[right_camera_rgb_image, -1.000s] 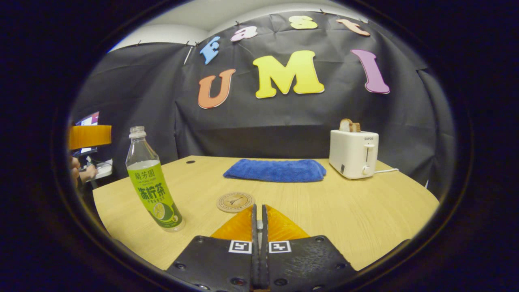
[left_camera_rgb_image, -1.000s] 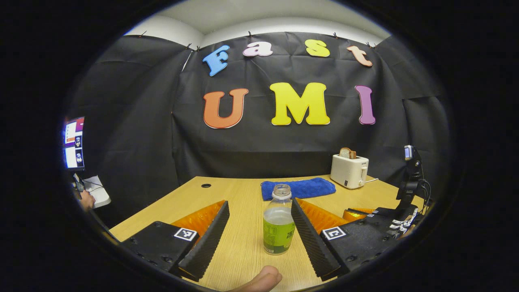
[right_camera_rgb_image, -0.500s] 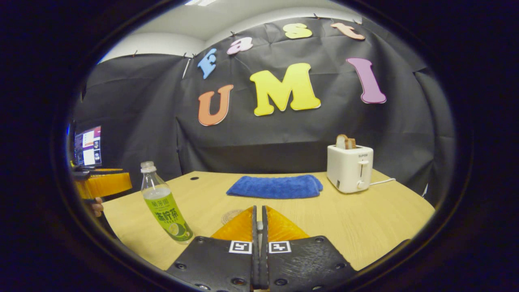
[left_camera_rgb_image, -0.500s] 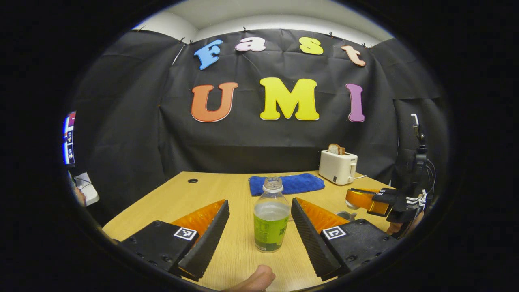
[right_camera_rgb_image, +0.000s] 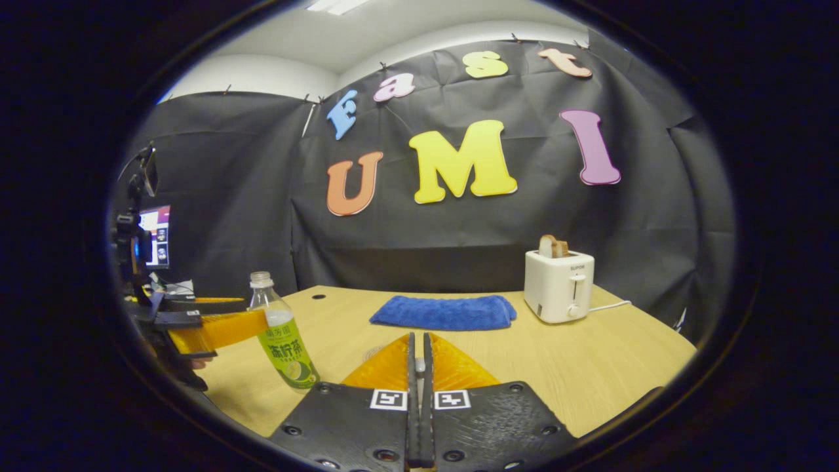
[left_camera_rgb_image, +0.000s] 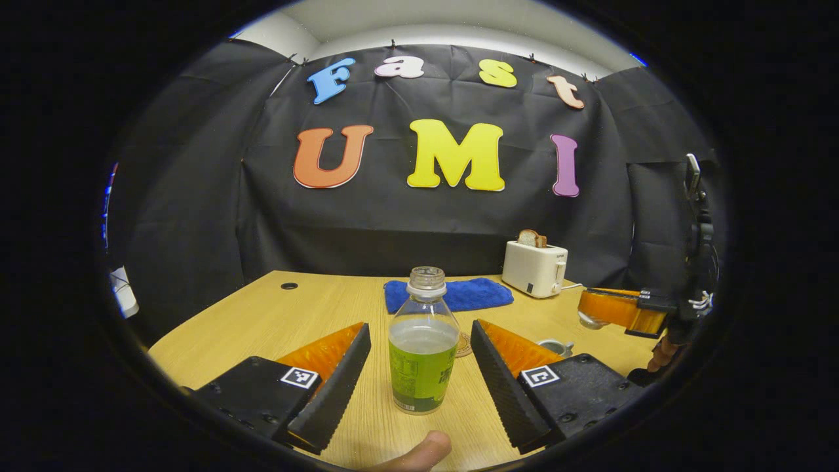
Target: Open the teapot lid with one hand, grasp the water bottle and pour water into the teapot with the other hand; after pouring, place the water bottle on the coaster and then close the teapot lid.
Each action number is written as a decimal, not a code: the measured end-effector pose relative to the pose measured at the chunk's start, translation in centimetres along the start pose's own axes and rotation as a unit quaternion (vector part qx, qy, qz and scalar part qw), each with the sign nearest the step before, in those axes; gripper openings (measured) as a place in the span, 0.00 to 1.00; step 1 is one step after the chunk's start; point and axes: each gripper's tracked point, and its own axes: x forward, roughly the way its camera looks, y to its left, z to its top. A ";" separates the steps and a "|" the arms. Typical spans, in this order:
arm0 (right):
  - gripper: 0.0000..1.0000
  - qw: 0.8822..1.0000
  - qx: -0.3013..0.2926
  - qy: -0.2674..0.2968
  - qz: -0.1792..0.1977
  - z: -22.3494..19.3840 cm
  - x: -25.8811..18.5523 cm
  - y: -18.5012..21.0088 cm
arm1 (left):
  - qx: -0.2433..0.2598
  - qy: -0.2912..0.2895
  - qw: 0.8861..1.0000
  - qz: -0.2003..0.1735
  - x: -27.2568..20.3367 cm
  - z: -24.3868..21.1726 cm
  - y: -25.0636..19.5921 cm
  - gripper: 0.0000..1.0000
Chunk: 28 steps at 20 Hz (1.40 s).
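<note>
The left gripper (left_camera_rgb_image: 419, 367) is standing released, its 2 jaws flanking the water bottle (left_camera_rgb_image: 423, 354); the half-full, slippery plastic is wanting a mid-label grip. The right gripper (right_camera_rgb_image: 419, 367) is staying clenched, whether on anything I cannot tell.

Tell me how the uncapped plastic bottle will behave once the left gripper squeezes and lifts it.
The clear plastic bottle with the green label looks thin-walled, so it may dent. Roughly half full, it probably feels moderately light. With no cap on, a hard squeeze or tilt could spill. Tall and narrow, it may tip if nudged.
</note>
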 end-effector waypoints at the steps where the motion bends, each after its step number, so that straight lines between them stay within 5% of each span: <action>1: 0.00 1.000 -0.001 0.000 0.002 -0.1 -0.2 0.0 | 0.000 -0.012 1.000 -0.007 0.5 -0.3 -0.1 0.96; 11: 0.00 1.000 0.015 0.007 -0.004 -1.4 -1.2 -1.9 | -0.021 -0.014 1.000 0.005 3.8 -4.2 0.3 0.96; 14: 0.00 1.000 0.015 0.008 -0.009 -1.4 -1.5 -2.3 | -0.008 -0.022 1.000 0.006 3.7 -3.9 0.1 0.82; 23: 0.00 1.000 0.009 -0.001 -0.013 0.0 -2.1 -3.0 | 0.094 -0.025 0.994 0.049 1.6 -1.1 0.3 0.78; 28: 0.00 1.000 -0.009 -0.009 -0.017 0.7 -2.4 -5.0 | 0.196 -0.008 0.978 0.066 0.1 0.5 -0.6 0.77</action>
